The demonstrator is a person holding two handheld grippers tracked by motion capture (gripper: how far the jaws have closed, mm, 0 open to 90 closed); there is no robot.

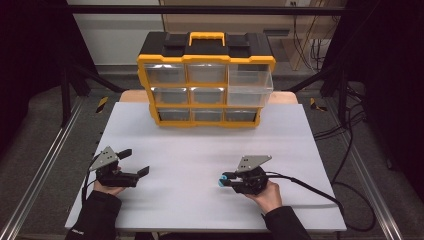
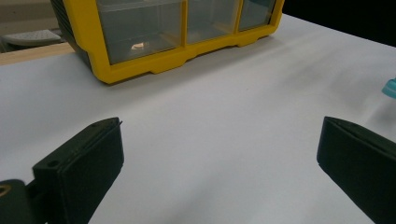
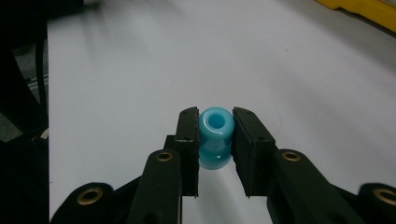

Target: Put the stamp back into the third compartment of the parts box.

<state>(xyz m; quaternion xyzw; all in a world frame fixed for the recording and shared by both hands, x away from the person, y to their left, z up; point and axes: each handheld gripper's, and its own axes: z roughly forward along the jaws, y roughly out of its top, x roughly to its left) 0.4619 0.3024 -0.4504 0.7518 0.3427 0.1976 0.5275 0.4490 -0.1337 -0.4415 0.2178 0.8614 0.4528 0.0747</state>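
A small light-blue spool-shaped bead [image 3: 215, 135] with a hole through it sits between the black pads of my right gripper [image 3: 215, 140], which is shut on it. From above, that right gripper [image 1: 224, 179] hovers over the white table [image 1: 200, 150] at the near right, the blue bead [image 1: 221, 180] at its tip pointing left. My left gripper [image 1: 136, 162] rests at the near left, open, nothing between its jaws. In the left gripper view the left gripper [image 2: 219, 158] faces the cabinet across bare table, with a sliver of the blue bead [image 2: 390, 87] at the right edge.
A yellow and black drawer cabinet [image 1: 206, 80] with clear drawers stands at the far middle of the table; its upper right drawer [image 1: 250, 80] is pulled out. A black cable [image 1: 310, 187] trails right from my right gripper. Dark floor and frame rails flank the table.
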